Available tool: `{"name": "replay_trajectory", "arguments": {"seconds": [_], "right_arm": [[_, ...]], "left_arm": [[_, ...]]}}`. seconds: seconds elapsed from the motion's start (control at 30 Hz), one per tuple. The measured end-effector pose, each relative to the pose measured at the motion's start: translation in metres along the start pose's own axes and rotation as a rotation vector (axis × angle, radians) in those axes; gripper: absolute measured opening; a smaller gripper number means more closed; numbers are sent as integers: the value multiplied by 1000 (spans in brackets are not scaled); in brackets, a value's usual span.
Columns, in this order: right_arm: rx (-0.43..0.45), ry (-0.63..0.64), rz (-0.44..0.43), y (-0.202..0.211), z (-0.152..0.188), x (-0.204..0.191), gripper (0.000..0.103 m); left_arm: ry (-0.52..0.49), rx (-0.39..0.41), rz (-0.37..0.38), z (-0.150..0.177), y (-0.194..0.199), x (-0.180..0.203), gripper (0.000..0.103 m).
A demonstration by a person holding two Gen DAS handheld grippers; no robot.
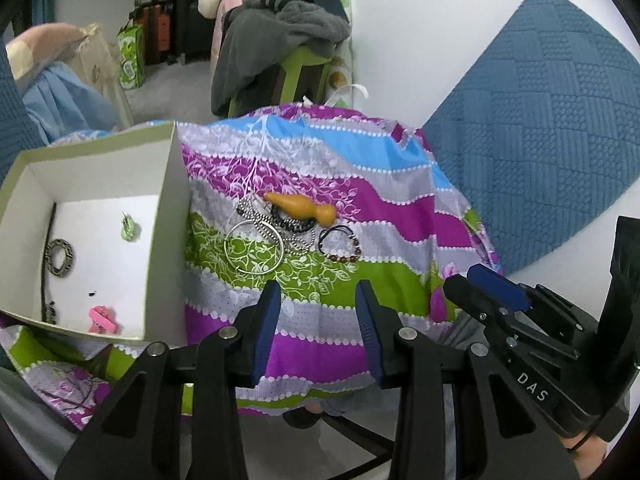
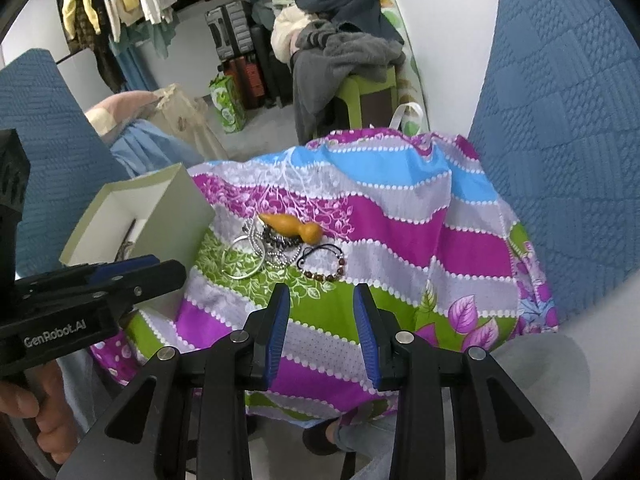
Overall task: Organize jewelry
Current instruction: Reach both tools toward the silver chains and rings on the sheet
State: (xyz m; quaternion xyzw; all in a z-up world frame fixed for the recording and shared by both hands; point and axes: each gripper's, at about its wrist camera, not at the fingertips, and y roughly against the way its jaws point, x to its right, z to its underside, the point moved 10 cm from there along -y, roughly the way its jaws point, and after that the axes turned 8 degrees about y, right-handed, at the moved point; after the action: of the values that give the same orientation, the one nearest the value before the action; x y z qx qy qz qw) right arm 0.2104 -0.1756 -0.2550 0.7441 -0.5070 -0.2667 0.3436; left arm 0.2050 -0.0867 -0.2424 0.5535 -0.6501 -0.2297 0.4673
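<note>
A small heap of jewelry lies on a striped floral cloth [image 1: 400,200]. It holds silver bangles [image 1: 254,250], bead chains [image 1: 294,226], a brown bead bracelet [image 1: 342,246] and an orange gourd-shaped wooden piece [image 1: 300,206]. Left of the heap stands an open white box [image 1: 168,200] holding a dark ring [image 1: 60,258], a green piece [image 1: 130,230] and a pink clip [image 1: 102,320]. My left gripper [image 1: 318,292] hovers open and empty, just short of the heap. My right gripper [image 2: 321,296] is open and empty, near the bead bracelet [image 2: 324,264] and bangles [image 2: 244,260].
Blue quilted cushions [image 1: 540,120] flank the cloth on both sides. Behind it, a green stool [image 2: 368,88] carries piled grey clothes, with suitcases [image 2: 232,28] and a green bag [image 2: 226,104] on the floor. A hand [image 2: 36,408] holds the left gripper's handle.
</note>
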Motion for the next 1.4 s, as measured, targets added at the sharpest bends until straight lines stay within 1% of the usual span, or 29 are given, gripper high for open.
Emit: {"name": "replay_trajectory", "arguments": {"seconds": [0.13, 0.3, 0.4, 0.67, 0.73, 0.83, 0.87, 0.97, 1.07, 1.13, 1.17, 1.27, 1.3, 1.4], "right_arm": [[-38, 15, -20, -24, 4, 4, 30], [-61, 20, -40, -49, 6, 9, 30], [-87, 11, -70, -70, 8, 11, 30], [-129, 54, -106, -110, 4, 11, 30], [-141, 69, -100, -119, 3, 10, 30], [-151, 96, -82, -128, 3, 9, 30], [-155, 103, -70, -131, 3, 9, 30], [-160, 115, -48, -137, 4, 11, 30], [-158, 124, -46, -140, 3, 11, 27], [-149, 151, -39, -140, 1, 8, 17], [-146, 163, -37, -140, 1, 6, 16], [-145, 191, -26, -140, 1, 2, 10], [-150, 190, -28, -140, 1, 1, 6], [-158, 171, -44, -138, 3, 2, 4]], "left_arm": [[18, -9, -4, -1, -19, -7, 39], [8, -40, -19, 1, -44, -14, 39], [-9, -55, -35, 0, -61, -17, 35], [-62, -64, -84, -5, -97, -26, 34], [-78, -60, -98, -6, -102, -28, 34], [-100, -62, -100, -7, -109, -28, 34], [-107, -59, -101, -8, -110, -28, 32], [-131, -59, -118, -9, -116, -29, 31], [-132, -62, -122, -9, -120, -32, 30], [-133, -63, -129, -8, -123, -34, 28], [-132, -67, -132, -7, -126, -34, 23], [-136, -64, -142, -6, -129, -35, 20], [-140, -62, -146, -6, -129, -35, 17], [-130, -62, -148, -6, -127, -39, 5]]}}
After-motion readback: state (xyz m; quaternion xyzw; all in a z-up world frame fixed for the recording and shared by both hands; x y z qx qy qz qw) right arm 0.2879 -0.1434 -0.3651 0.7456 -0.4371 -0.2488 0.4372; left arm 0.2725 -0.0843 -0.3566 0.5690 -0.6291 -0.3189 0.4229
